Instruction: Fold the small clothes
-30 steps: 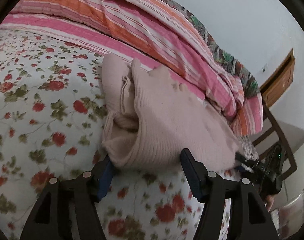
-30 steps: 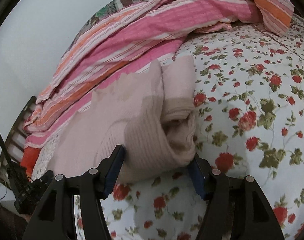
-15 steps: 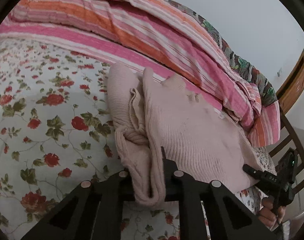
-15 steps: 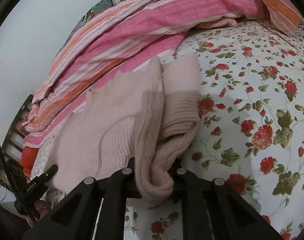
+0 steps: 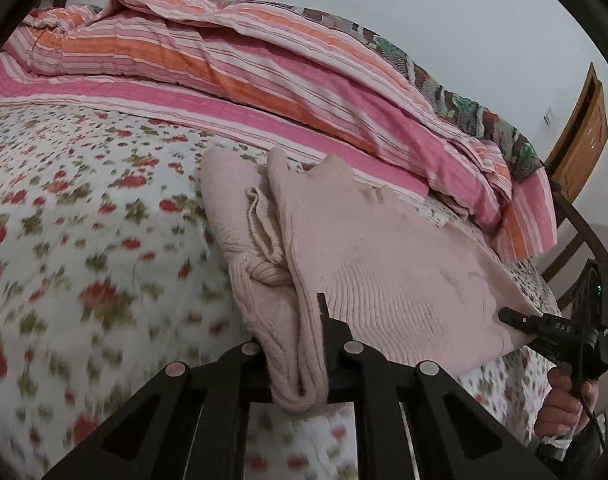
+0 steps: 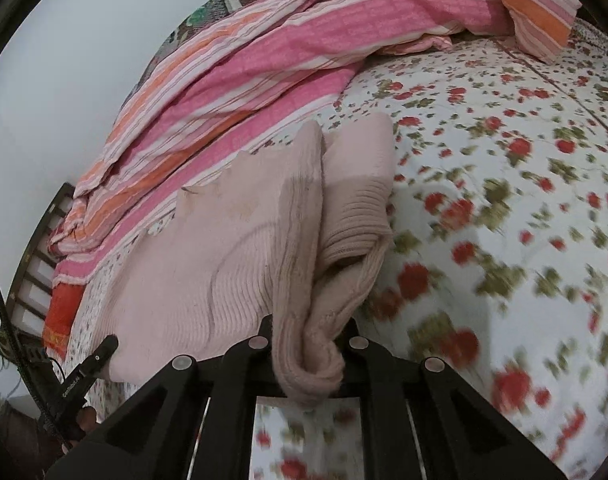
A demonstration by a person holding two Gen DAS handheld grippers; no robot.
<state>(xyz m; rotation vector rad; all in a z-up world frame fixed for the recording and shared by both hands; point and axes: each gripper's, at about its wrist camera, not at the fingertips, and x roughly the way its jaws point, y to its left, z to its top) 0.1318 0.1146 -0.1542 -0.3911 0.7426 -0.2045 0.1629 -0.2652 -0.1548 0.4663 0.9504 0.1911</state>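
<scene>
sweater (image 5: 376, 264) is sitting mid-fold on the bed (image 5: 63, 240), pale pink ribbed knit, spreading away ahead of both claws toward the striped quilt (image 5: 263, 80) at the far edge. left claw (image 5: 299, 360) is clamping shut on the near corner of the knit, a bunched roll of fabric squeezed between its jaws and hanging a bit past them. right claw (image 6: 308, 360) is doing the same on the other near corner, jaws closed tight on a twisted wad of hem. in the left wrist view the right claw is showing far to the right with a hand (image 5: 564, 404) gripping its handle; in the right wrist view the left claw is showing low at the left.

progress, judging from the layout: sleeves look already tucked in, one sleeve is lying folded just ahead of each claw along the outer side of the body panel, cuffs toward the claws. so side folds seem done. near edge is being gripped at both corners, fabric is pulling slightly off the bed. still left, probably: carrying the near hem forward over the body toward the neckline, laying it flat, releasing. garment is not yet halved; far part is lying flat and untouched.
</scene>
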